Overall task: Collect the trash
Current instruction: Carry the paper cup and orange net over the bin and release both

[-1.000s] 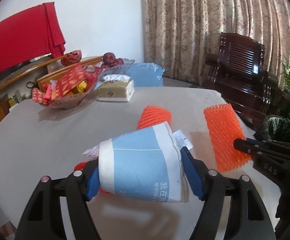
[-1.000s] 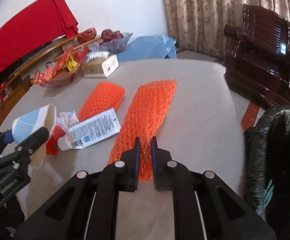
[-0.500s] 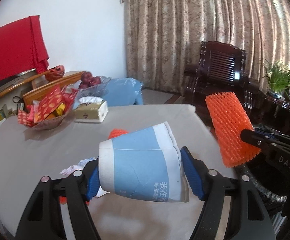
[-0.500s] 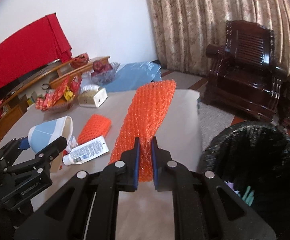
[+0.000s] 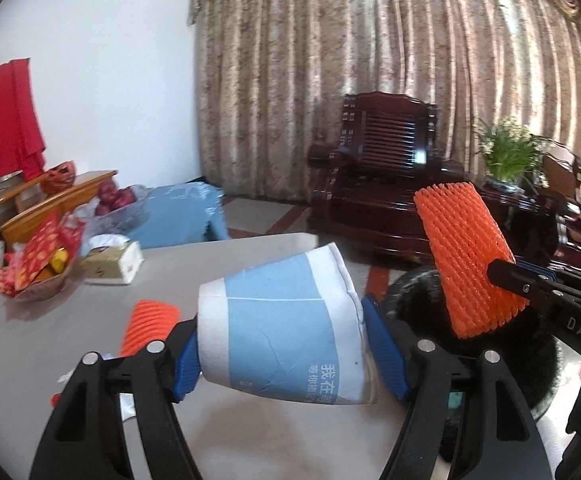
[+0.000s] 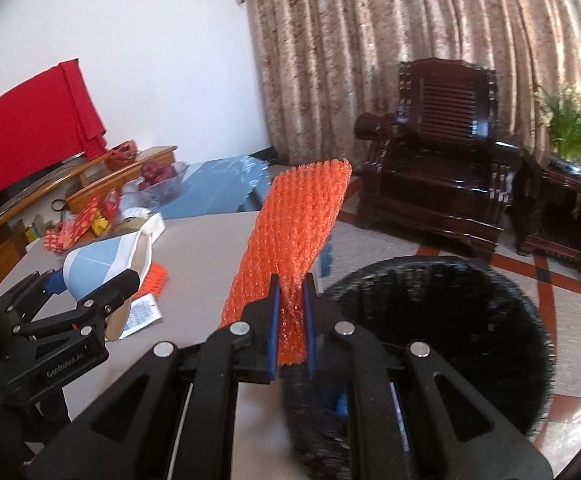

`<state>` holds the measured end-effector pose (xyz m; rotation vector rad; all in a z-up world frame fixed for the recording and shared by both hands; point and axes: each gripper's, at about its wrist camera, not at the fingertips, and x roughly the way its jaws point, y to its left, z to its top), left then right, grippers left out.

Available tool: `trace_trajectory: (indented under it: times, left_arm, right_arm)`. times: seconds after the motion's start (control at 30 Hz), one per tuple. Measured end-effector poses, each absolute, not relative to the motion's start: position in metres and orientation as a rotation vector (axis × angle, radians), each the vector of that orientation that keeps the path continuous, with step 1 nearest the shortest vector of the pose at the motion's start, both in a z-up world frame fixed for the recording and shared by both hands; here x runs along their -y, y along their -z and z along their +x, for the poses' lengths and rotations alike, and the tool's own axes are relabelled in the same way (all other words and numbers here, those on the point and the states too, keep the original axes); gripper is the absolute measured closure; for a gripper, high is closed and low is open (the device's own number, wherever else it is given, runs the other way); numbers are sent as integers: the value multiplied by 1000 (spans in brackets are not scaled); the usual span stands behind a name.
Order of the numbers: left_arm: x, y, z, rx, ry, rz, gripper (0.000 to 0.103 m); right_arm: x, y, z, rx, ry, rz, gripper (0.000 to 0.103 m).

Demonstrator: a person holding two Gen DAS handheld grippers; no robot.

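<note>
**Both grippers carry trash near the bin**

The left gripper (image 5: 282, 344) has its fingers (image 5: 382, 354) clamped on a blue-and-white paper cup (image 5: 286, 328), held on its side above the grey counter (image 5: 70, 320), its rim toward the right finger. The right gripper (image 6: 290, 332) has its fingers (image 6: 273, 328) pinched narrow on the lower end of a long orange foam net (image 6: 294, 240), which stands up and tilts away from the camera. Just beside the counter's edge sits a bin lined with a black bag (image 6: 450, 320); the net's held end is over its near rim. On the counter lie a second orange net (image 5: 148, 326) and a white printed wrapper (image 6: 142, 314), close to the cup. Further back stand a tissue box (image 5: 112, 266) and a bowl of red packets (image 5: 36, 266).
</note>
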<state>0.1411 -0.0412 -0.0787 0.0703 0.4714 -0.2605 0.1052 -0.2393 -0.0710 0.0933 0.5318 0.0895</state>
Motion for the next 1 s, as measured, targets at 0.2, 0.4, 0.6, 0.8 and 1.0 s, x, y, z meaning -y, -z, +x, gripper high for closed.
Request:
trace_trajectory:
  times: [0.2,0.4,0.6,0.8,1.0]
  left_arm:
    - [81,78,144,-465,347,84,32]
    - [123,82,149,-473,432,92,32]
    - [163,90,154,-485,492,101,32]
    - [195,100,166,-500,524,108,32]
    - [217,111,174,-546,573,107,29]
  right_arm:
    - [279,73,91,-526,-12,106,93]
    - [316,82,82,-535,65,123,93]
    - [347,96,79,-556,128,133,93]
    - [368,109,79,-569,171,146,93]
    - [381,127,82,-605,208,149,89]
